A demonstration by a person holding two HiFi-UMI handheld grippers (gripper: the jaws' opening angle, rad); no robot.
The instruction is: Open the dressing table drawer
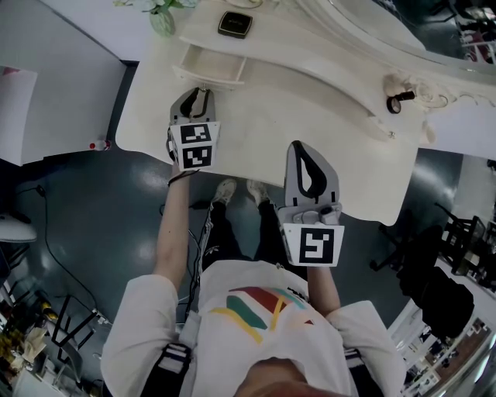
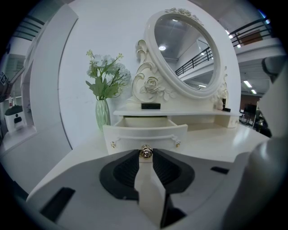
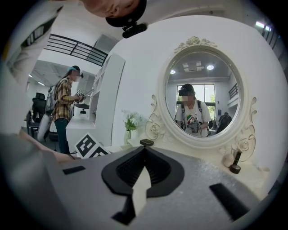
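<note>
Bench (image 1: 325, 132): white dressing-table top, w/ big oval mirror (image 2: 186, 54) standing behind the drawer and up to its right in the left gripper view. Drawer (image 1: 211, 64): small, under the low shelf at the bench's back. It's slid out toward the person, inside showing and looks empty, so prob. most of the pull is done, tho how far it can run I can't tell.

L gripper (image 1: 203, 91) sits right at the drawer front, aimed at it and tilted a bit down, closed on the gold knob (image 2: 145, 152) at the front's middle. A pinch on the centre knob makes sense: the pull goes straight and the drawer shouldn't skew. R gripper (image 3: 145, 150) hangs over bare bench well right of the drawer and nearer the person, jaws together, nothing btwn them. It looks idle, kept clear of the drawer's path.

Vase w/ flowers (image 2: 102, 114) stands just left of the drawer, black case (image 1: 235, 23) on the shelf above it, small dark bottle (image 1: 401, 101) far right of it. None is in the way.
</note>
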